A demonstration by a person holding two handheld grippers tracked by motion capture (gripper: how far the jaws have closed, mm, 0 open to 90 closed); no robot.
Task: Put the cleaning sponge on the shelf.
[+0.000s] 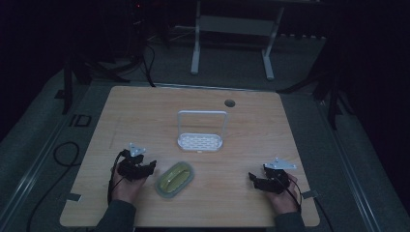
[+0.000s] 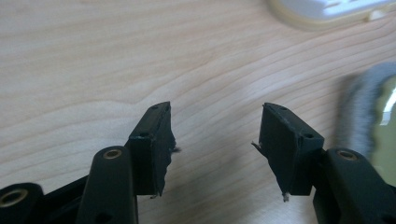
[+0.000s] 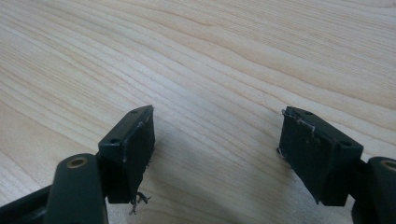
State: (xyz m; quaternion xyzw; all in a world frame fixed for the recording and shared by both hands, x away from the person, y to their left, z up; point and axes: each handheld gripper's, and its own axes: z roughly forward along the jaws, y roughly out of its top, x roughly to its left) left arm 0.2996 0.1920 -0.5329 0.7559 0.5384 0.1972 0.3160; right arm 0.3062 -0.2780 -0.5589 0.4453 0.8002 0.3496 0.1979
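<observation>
High view — fixed overhead, facing forward and down, whole table (image 1: 145, 116) seen from well back. Left gripper view: low over the wood, looking past its own jaws; white rack (image 2: 327, 9) at 1 o'clock, grey-rimmed dish (image 2: 359, 112) at 3 — both shared with high view. Right gripper view: close, bare tabletop.

High view dim and murky; gripper views bright, edges blurred.

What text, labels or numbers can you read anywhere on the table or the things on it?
"ID": dark marking on the grey floor just left of the table; the reading is uncertain in the dim light.
No readable print on the white rack, the green dish, the left tool or the right tool.
</observation>
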